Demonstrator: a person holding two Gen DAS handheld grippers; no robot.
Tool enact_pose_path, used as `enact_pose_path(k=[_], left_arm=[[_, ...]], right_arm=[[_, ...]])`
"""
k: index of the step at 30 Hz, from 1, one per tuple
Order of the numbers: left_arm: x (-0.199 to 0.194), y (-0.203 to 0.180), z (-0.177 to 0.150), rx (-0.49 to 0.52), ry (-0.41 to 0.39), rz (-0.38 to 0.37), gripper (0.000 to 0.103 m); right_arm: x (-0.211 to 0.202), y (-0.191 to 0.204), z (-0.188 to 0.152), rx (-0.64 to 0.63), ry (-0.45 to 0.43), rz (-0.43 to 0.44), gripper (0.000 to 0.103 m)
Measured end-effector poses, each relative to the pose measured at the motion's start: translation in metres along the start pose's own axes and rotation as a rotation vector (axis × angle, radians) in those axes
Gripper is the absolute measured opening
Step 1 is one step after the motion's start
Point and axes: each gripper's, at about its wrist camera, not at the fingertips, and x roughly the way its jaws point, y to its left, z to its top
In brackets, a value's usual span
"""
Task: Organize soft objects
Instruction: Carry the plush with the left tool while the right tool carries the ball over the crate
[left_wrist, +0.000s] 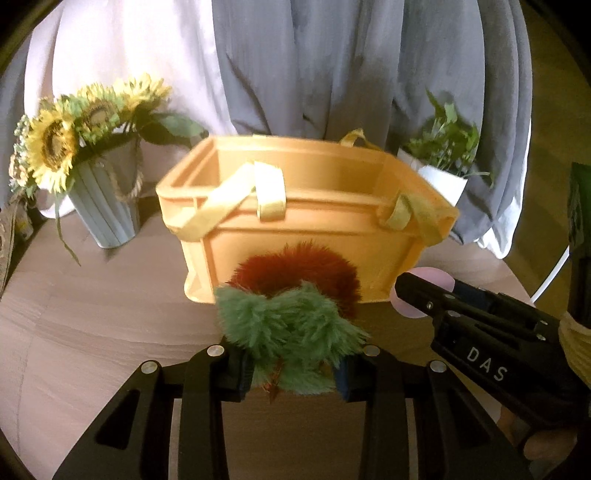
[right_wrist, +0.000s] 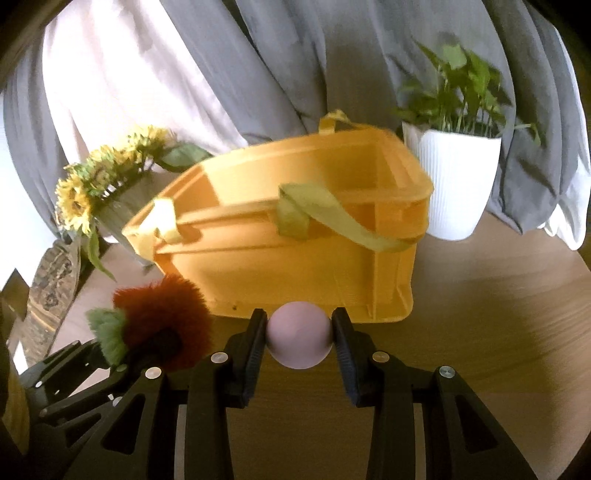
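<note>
The left gripper (left_wrist: 291, 363) clamps a fluffy red-and-green plush toy (left_wrist: 291, 306); the right gripper (right_wrist: 300, 341) clamps a smooth pink foam ball (right_wrist: 298, 334). Both are held before the orange fabric basket (right_wrist: 295, 258), apparently for loading.

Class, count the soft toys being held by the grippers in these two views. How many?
2. A furry red-and-green plush sits between the left gripper's fingers; a pink ball between the right gripper's. The basket's floor is hidden.
</note>
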Motion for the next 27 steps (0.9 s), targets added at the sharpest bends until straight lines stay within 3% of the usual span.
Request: enact_pose_path(k=[27], left_arm=[[-0.073,-0.008,0.057,0.052,-0.222,-0.007,0.034]], right_arm=[[-0.075,0.031,0.054,-0.031,-0.243,0.0,0.038]])
